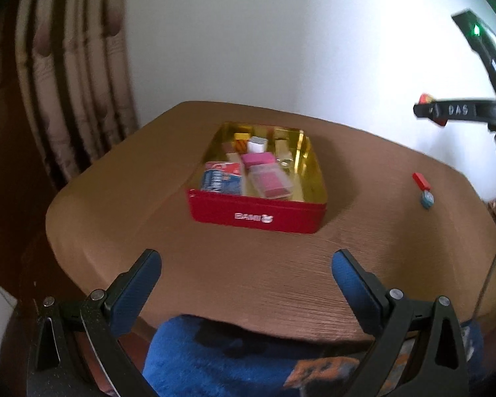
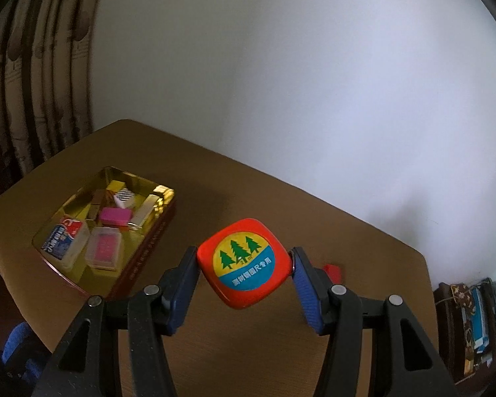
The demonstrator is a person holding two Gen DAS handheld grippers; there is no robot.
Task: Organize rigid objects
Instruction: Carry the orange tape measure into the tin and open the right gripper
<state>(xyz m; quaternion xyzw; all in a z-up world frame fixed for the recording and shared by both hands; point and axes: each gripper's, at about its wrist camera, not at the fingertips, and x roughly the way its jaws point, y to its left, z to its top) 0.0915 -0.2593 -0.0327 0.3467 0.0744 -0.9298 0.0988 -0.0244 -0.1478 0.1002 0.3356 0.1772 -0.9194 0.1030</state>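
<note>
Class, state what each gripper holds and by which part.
Right gripper: the red tape measure, jaws on opposite side edges. Left gripper: nothing.

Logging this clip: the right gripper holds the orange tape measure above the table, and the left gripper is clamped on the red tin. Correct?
Not quite. In the left wrist view the left gripper is open, short of the red tin. The right gripper does hold the orange tape measure above the table.

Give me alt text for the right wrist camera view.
The right gripper holds a red tape measure with a tree label above a brown table. To the left sits an open red tin of small items.
</note>
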